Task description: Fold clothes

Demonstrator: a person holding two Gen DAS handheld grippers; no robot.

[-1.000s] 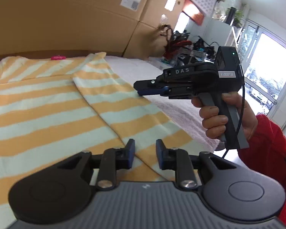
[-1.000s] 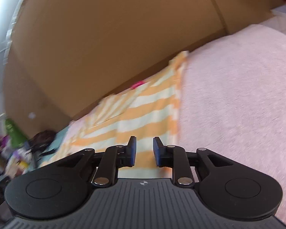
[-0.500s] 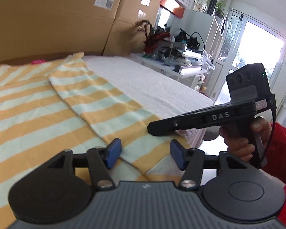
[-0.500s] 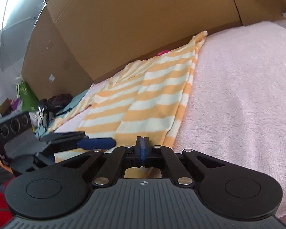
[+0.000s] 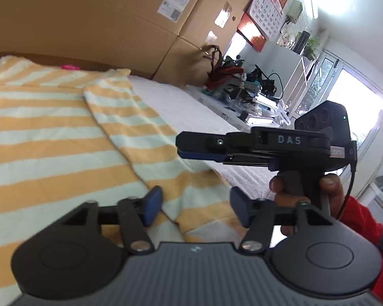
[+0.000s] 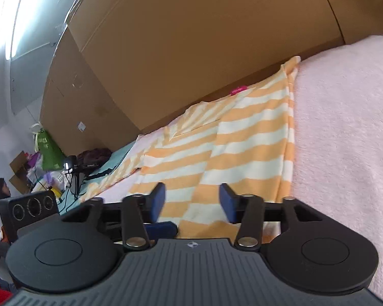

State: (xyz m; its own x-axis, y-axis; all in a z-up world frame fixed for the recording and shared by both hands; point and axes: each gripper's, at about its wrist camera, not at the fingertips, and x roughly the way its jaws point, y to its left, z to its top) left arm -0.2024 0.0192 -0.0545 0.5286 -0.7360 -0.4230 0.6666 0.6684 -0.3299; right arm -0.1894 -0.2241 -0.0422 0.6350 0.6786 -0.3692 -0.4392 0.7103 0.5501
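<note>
An orange-and-white striped garment [image 5: 51, 132] lies flat on the pale fleece cover [image 5: 191, 112], with one long side strip [image 5: 140, 132] folded over its body. My left gripper [image 5: 195, 205] is open just above the strip's near end, with nothing between its blue pads. In the left wrist view my right gripper [image 5: 189, 148] hovers side-on above the garment's right edge, held by a hand in a red sleeve [image 5: 360, 216]. From its own camera the right gripper [image 6: 192, 200] is open over the garment's near hem [image 6: 206, 221]. The left gripper's blue finger [image 6: 160, 229] shows low beside it.
Big cardboard boxes [image 5: 94, 17] stand behind the bed-like surface, with a small pink item [image 5: 70, 66] at their foot. A cluttered desk [image 5: 245, 89] lies to the right, near a bright glass door. A green bag [image 6: 47, 150] and a person [image 6: 0, 188] are far left.
My left gripper has opened wide. My right gripper was shut half a second ago and has opened, and it has risen a little beside the left one.
</note>
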